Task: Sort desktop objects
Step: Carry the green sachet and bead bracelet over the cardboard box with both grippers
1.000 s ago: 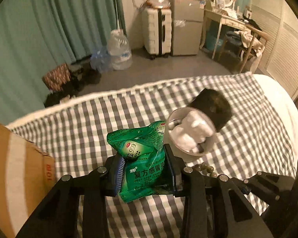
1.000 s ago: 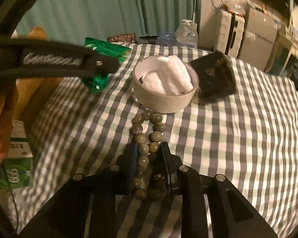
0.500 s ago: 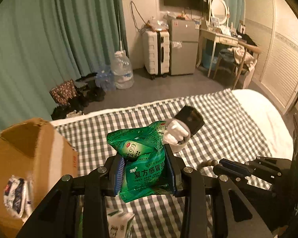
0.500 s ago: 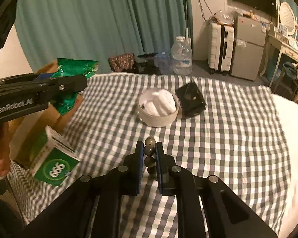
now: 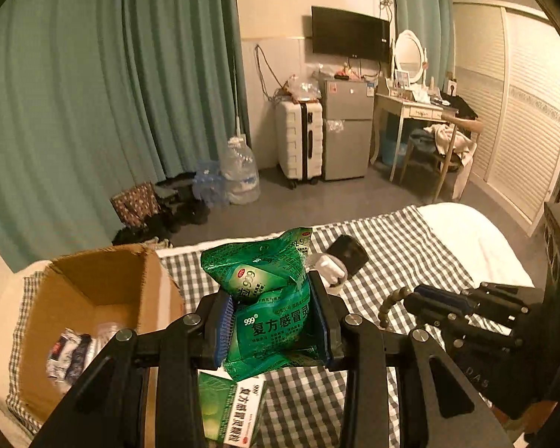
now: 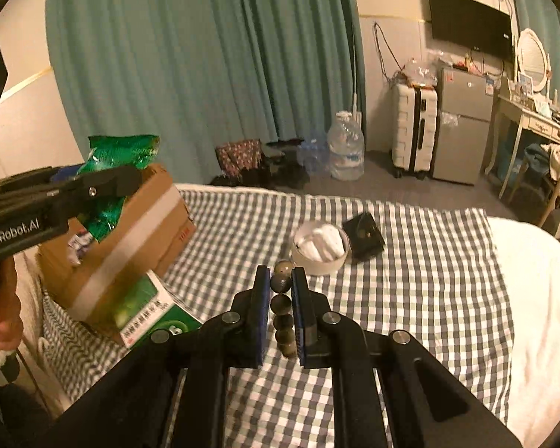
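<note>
My left gripper (image 5: 270,321) is shut on a green medicine sachet pack (image 5: 268,298) and holds it high above the checked cloth, just right of the open cardboard box (image 5: 93,298). It also shows in the right wrist view (image 6: 112,183), over the box (image 6: 138,231). My right gripper (image 6: 281,306) is shut on a string of dark beads (image 6: 282,310), lifted above the cloth; the beads also show in the left wrist view (image 5: 392,298). A white bowl of white items (image 6: 319,248) and a black case (image 6: 364,235) sit further back.
A green medicine box (image 6: 153,317) lies on the cloth beside the cardboard box; it also shows in the left wrist view (image 5: 231,407). Packets lie inside the cardboard box (image 5: 71,351). The checked cloth (image 6: 429,298) covers the surface, with white bedding (image 6: 534,298) at right.
Both grippers have risen and pulled back from the cloth. The left one carried the green pack left toward the cardboard box. The right one lifted the beads off the cloth.
</note>
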